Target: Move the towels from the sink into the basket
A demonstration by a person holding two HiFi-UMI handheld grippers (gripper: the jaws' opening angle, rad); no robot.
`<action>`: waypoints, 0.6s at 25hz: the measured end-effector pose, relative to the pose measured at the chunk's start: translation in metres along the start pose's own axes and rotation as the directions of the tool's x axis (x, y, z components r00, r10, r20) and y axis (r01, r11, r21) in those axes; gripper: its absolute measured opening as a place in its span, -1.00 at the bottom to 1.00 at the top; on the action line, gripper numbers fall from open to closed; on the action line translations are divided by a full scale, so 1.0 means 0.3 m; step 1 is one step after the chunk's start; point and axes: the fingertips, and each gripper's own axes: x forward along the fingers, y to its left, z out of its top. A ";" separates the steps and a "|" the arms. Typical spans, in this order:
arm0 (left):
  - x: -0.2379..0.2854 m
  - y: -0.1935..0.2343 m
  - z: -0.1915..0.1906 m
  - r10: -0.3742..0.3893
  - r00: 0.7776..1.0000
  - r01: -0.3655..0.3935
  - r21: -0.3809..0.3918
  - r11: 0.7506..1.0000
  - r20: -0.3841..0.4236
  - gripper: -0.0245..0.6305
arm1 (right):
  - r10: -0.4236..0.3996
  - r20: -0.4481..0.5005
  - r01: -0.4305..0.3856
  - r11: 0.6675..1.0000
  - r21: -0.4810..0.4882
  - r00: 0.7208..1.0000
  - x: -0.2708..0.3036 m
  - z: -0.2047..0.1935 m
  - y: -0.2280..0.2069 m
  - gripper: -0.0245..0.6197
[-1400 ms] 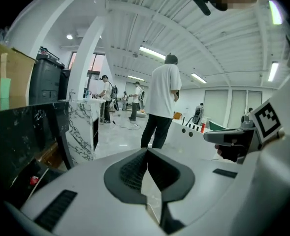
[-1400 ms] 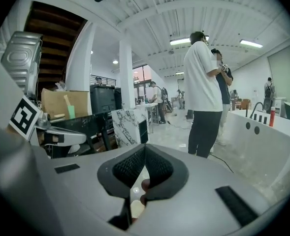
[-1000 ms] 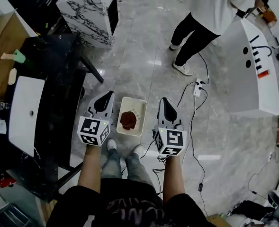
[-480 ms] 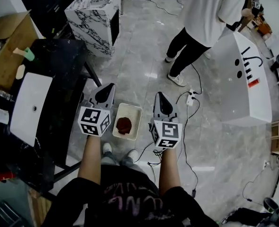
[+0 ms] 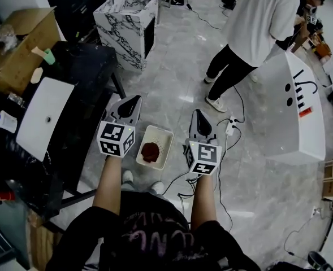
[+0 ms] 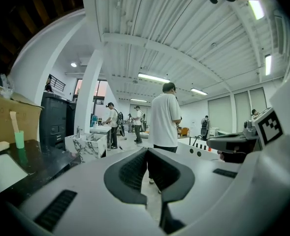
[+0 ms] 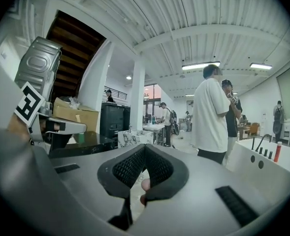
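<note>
A white basket stands on the floor between my feet and the two grippers, with a dark red towel lying in it. The white sink sits on a black table at the left, and only its drain shows in it. My left gripper hangs above the floor just left of the basket, shut and empty. Right of the basket, my right gripper is also shut and holds nothing. In the left gripper view the left gripper points level across the room, as does the right gripper in its own view.
A person in a white shirt stands ahead on the right, next to a white counter. A marble-patterned block stands ahead. A cardboard box sits beyond the sink. Cables and a power strip lie on the floor to the right.
Both grippers have risen, still shut and empty. The basket with the red towel stays on the floor and looks smaller and farther below them.
</note>
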 end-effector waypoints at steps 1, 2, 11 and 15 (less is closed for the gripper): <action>-0.012 0.006 0.002 0.007 1.000 -0.007 0.000 1.000 0.001 -0.87 | 0.007 0.004 -0.007 1.000 0.002 1.000 0.002 0.006 0.009 -0.88; -0.023 0.015 0.004 0.015 1.000 -0.015 -0.001 1.000 0.003 -0.87 | 0.014 0.008 -0.014 1.000 0.006 1.000 0.006 0.014 0.020 -0.88; -0.139 0.185 0.015 0.085 0.996 -0.086 0.006 0.996 0.006 -0.87 | 0.093 0.015 -0.093 0.996 0.019 0.996 0.089 0.050 0.200 -0.88; -0.180 0.252 0.035 0.096 0.995 -0.096 0.019 0.995 0.015 -0.87 | 0.105 0.019 -0.106 0.994 0.020 0.994 0.119 0.068 0.280 -0.88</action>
